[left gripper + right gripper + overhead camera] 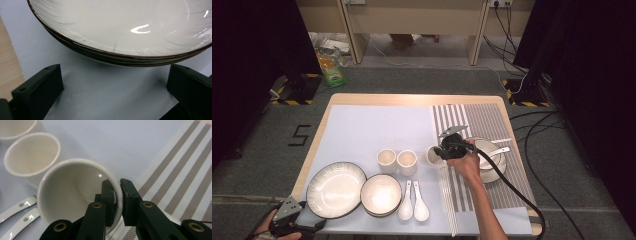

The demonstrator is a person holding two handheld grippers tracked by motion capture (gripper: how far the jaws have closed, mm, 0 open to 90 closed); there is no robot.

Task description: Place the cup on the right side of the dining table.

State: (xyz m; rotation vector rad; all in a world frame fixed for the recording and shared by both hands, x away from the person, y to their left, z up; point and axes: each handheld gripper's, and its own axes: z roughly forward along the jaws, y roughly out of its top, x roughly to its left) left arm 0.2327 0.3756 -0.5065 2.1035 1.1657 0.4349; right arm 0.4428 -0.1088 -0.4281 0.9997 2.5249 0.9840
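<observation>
So my right gripper (117, 195) has its jaws clamped on the wall of a cream cup (75, 195), one jaw inside and one outside, pinching the rim at about 3 o'clock of the cup's mouth. The right gripper view makes that grip obvious; from the high view I just get my hand (469, 162) and the gripper (443, 151) bunched over the cup (432, 155), so you can't really see the pinch there. The cup looks tilted toward the camera and sits right at the seam where the pale blue mat (372, 130) meets the striped mat (492, 125).

Close-up also shows two more cups (30, 157) at 10 o'clock of the held one, plus two white spoons (17, 207) at 8 o'clock. The high view lays it out better: those cups (397, 161) in a row at 9 o'clock of the held one, the spoons (413, 200) below them, and a bowl (381, 194) beside them.

My left gripper (292, 222) is down at the table's 7 o'clock corner, jaws wide apart with nothing between them. Its own view puts the dark-rimmed plate (120, 30) just past the jaw tips at 12 o'clock, not touching. At 3 o'clock of my right hand, the high view has stacked dishes (494, 155) with spoons on the striped mat.
</observation>
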